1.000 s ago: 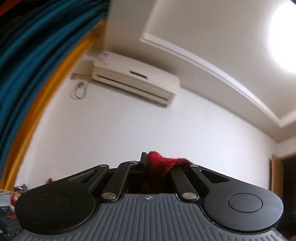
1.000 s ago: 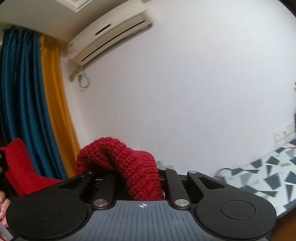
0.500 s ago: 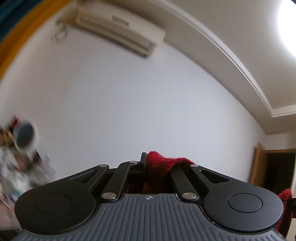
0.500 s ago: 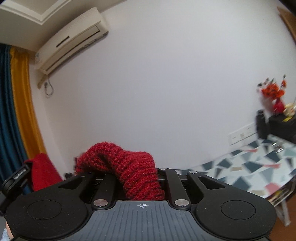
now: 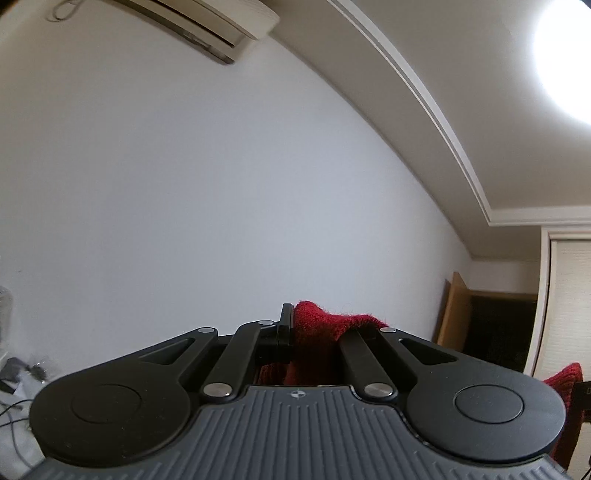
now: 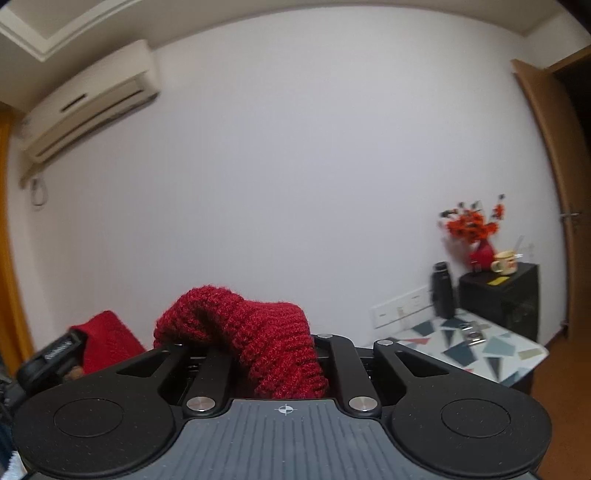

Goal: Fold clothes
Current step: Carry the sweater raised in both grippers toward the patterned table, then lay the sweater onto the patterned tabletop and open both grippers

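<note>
Curtains gone from view — patterned table (image 6: 476, 350) behind red knit (image 6: 251, 332).

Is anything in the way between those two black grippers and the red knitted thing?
Nothing visible. The left gripper and the right gripper are each already shut on the red knitted garment, holding it up in front of the white wall.

You swing both grippers rightward across the room. In the left view the curtains drop out, the air conditioner (image 5: 207, 26) slides to the top-left corner and a doorway (image 5: 495, 328) appears. In the right view the patterned table (image 6: 476, 347) and red flowers (image 6: 472, 225) arrive.
</note>
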{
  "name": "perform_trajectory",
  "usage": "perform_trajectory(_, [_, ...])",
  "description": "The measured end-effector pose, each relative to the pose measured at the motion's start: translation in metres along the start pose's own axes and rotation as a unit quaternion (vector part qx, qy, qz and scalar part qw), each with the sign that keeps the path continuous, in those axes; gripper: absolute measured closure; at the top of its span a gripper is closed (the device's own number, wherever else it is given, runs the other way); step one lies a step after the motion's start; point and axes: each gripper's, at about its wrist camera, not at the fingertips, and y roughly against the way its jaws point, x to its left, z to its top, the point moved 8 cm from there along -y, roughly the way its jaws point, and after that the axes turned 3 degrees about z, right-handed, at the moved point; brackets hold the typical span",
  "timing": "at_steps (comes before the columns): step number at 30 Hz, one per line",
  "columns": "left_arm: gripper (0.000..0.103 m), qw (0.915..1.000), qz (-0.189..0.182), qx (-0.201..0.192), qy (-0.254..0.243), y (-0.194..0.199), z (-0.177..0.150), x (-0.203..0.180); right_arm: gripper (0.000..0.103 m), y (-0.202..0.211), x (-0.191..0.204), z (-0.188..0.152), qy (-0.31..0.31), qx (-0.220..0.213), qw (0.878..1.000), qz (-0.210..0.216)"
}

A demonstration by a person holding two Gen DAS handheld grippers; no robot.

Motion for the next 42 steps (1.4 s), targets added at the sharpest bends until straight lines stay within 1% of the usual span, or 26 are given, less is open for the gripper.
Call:
perform_trajectory(3, [0.101, 0.9998, -0.012, 0.011, -0.007, -0.033, -0.007, 0.003, 0.092, -0.023, -0.023, 0.003, -0.018, 0.000, 1.000, -0.005])
perform_trajectory(5, [0.101, 0.9997, -0.018, 0.012, -0.008, -0.053, -0.006, 0.008, 0.092, -0.042, -0.035, 0.007, -0.027, -0.002, 1.000, -0.008])
perform_trajectory(9, [0.101, 0.9995, -0.027, 0.001, -0.015, -0.096, 0.006, 0.020, 0.092, -0.087, -0.045, 0.021, -0.018, -0.007, 1.000, -0.010])
perform_trajectory(11, [0.101, 0.9993, -0.031, -0.003, -0.020, -0.112, 0.009, 0.021, 0.092, -0.109, -0.049, 0.031, -0.023, -0.009, 1.000, -0.006])
perform_trajectory(14, [0.101, 0.9989, -0.031, -0.016, -0.030, -0.134, 0.016, 0.025, 0.092, -0.136, -0.052, 0.045, -0.014, -0.018, 1.000, -0.004])
perform_trajectory(16, [0.100, 0.9990, -0.024, -0.020, -0.033, -0.151, 0.019, 0.030, 0.092, -0.156, -0.056, 0.053, -0.006, -0.021, 1.000, -0.002])
perform_trajectory(19, [0.101, 0.9994, -0.007, -0.013, -0.030, -0.180, 0.017, 0.039, 0.092, -0.192, -0.067, 0.064, -0.007, -0.019, 1.000, 0.002])
perform_trajectory(23, [0.101, 0.9991, 0.020, -0.009, -0.036, -0.217, 0.012, 0.048, 0.092, -0.249, -0.085, 0.079, 0.008, -0.020, 1.000, 0.000])
perform_trajectory(26, [0.101, 0.9981, 0.040, -0.008, -0.046, -0.251, 0.006, 0.048, 0.092, -0.294, -0.103, 0.091, 0.020, -0.028, 0.999, -0.007])
perform_trajectory(28, [0.101, 0.9959, 0.061, -0.018, -0.065, -0.278, 0.000, 0.046, 0.092, -0.324, -0.117, 0.099, 0.020, -0.033, 0.999, -0.008])
perform_trajectory(31, [0.100, 0.9911, 0.091, -0.026, -0.093, -0.321, -0.016, 0.043, 0.092, -0.376, -0.145, 0.110, 0.018, -0.043, 0.999, -0.006])
perform_trajectory(33, [0.100, 0.9894, 0.106, -0.015, -0.098, -0.356, -0.032, 0.041, 0.092, -0.415, -0.167, 0.112, 0.023, -0.050, 0.998, -0.004])
perform_trajectory(35, [0.100, 0.9883, 0.116, -0.003, -0.099, -0.388, -0.048, 0.038, 0.092, -0.458, -0.193, 0.111, 0.017, -0.044, 0.999, 0.003])
perform_trajectory(38, [0.100, 0.9812, 0.155, 0.013, -0.114, -0.443, -0.083, 0.038, 0.092, -0.528, -0.238, 0.103, 0.001, -0.013, 1.000, 0.017])
perform_trajectory(40, [0.100, 0.9734, 0.188, 0.037, -0.125, -0.483, -0.122, 0.045, 0.092, -0.581, -0.271, 0.089, 0.001, 0.017, 1.000, 0.022])
perform_trajectory(42, [0.100, 0.9639, 0.220, 0.069, -0.133, -0.520, -0.167, 0.058, 0.092, -0.628, -0.297, 0.065, 0.009, 0.054, 0.998, 0.020])
